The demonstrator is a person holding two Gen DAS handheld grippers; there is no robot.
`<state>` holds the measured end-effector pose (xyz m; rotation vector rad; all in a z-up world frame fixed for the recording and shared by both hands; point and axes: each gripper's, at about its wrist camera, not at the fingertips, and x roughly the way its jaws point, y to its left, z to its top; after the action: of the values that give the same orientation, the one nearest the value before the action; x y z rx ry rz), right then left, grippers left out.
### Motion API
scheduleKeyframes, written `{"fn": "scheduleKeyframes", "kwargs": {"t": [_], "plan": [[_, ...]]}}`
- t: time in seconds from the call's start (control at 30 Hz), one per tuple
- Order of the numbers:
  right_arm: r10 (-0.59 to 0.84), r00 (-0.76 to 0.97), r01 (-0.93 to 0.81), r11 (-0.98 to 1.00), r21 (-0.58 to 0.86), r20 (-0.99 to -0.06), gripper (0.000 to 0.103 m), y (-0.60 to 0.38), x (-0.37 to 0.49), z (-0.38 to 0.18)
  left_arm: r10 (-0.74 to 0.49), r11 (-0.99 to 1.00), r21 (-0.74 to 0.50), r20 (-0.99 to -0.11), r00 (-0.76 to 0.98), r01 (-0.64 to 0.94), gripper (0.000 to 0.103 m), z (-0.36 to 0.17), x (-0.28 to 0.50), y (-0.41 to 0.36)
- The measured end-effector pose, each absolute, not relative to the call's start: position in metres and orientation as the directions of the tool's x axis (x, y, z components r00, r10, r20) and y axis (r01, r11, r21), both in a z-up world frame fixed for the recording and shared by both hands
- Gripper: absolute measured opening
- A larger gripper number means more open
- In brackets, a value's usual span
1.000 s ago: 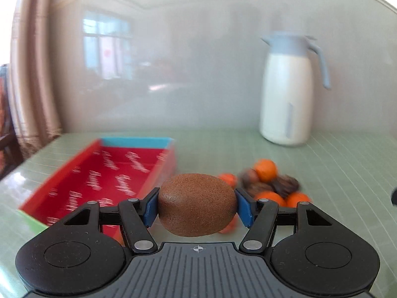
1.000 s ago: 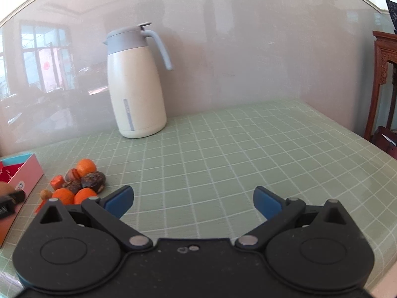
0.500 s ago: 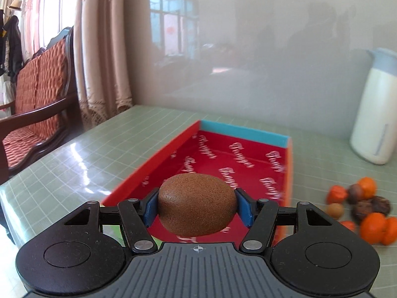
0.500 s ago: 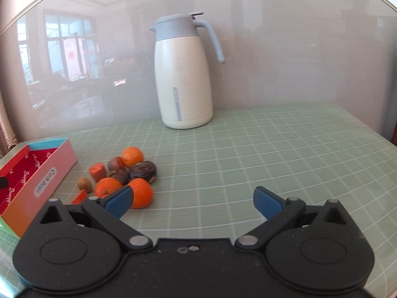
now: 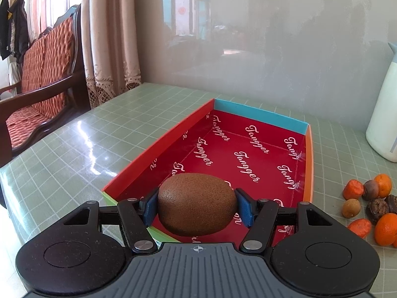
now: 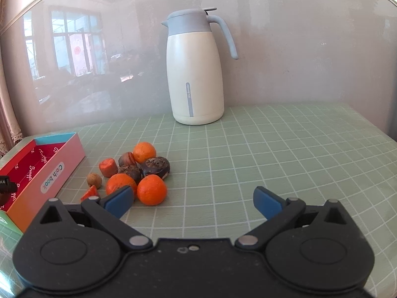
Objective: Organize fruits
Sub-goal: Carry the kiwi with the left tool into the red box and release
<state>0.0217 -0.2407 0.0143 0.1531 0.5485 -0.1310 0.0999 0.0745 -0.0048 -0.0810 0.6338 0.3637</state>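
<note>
A brown kiwifruit (image 5: 197,203) sits clamped between the blue pads (image 5: 150,207) of the left gripper (image 5: 197,207), its long axis running across from one pad to the other, each pad pressed against an end of the fruit. Seen along the gripper's fingers, the kiwifruit hangs above the near end of a shallow red box (image 5: 309,164), whose floor is printed with white script and whose far wall is light blue; whether the fruit touches the box floor cannot be told from this angle. The box rests on a green checked tablecloth (image 5: 62,154), with a wooden chair with a red cushion (image 5: 37,79) and lace-edged curtains (image 5: 109,37) beyond the table's left edge. To the right of the box, apart from it, lies a small heap of fruit: mandarins (image 6: 151,190), dark wrinkled passion fruits (image 6: 156,167), a pale brown longan (image 6: 94,180) and orange chunks that may be carrot or peel (image 6: 108,167). The right gripper (image 6: 193,198) stands with its jaws wide apart and nothing between them, poised over bare cloth just right of the heap, its left pad overlapping one mandarin in the view. A cream thermal jug with a grey-blue lid and handle (image 6: 196,74) stands upright against the wall behind the fruit.
</note>
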Motion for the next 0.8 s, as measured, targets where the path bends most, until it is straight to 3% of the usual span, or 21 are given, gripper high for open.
{"fn": "scheduleKeyframes", "kwargs": {"t": [0.1, 0.13, 0.17, 0.23, 0.33, 0.57, 0.67, 0.8], "plan": [[-0.082, 0.843, 0.165, 0.980, 0.111, -0.531, 0.103, -0.241, 0.022, 0.014, 0.311, 0.932, 0.037, -0.591, 0.744, -0.359, 0.065, -0.004, 0.100, 0.073], [-0.083, 0.843, 0.165, 0.980, 0.109, -0.532, 0.103, -0.241, 0.022, 0.014, 0.312, 0.932, 0.033, -0.584, 0.749, -0.362, 0.072, -0.002, 0.098, 0.073], [-0.083, 0.843, 0.165, 0.980, 0.109, -0.532, 0.103, -0.241, 0.022, 0.014, 0.322, 0.929, 0.035, -0.569, 0.756, -0.369, 0.085, 0.000, 0.096, 0.073], [-0.081, 0.842, 0.164, 0.980, 0.110, -0.533, 0.103, -0.241, 0.022, 0.013, 0.360, 0.919, 0.057, -0.527, 0.770, -0.391, 0.095, 0.005, 0.091, 0.070], [-0.079, 0.843, 0.160, 0.981, 0.107, -0.532, 0.103, -0.240, 0.023, 0.013, 0.358, 0.922, 0.056, -0.497, 0.790, -0.383, 0.095, 0.009, 0.085, 0.068], [-0.066, 0.836, 0.153, 0.981, 0.116, -0.545, 0.103, -0.241, 0.025, 0.011, 0.332, 0.926, 0.020, -0.518, 0.788, -0.377, 0.095, 0.013, 0.066, 0.075], [-0.048, 0.835, 0.138, 0.983, 0.124, -0.548, 0.103, -0.240, 0.027, 0.010, 0.344, 0.920, 0.018, -0.520, 0.782, -0.392, 0.103, 0.015, 0.058, 0.080], [0.015, 0.832, 0.087, 0.984, 0.158, -0.554, 0.103, -0.238, 0.029, 0.008, 0.370, 0.912, 0.036, -0.507, 0.778, -0.410, 0.103, 0.019, 0.045, 0.088]]}}
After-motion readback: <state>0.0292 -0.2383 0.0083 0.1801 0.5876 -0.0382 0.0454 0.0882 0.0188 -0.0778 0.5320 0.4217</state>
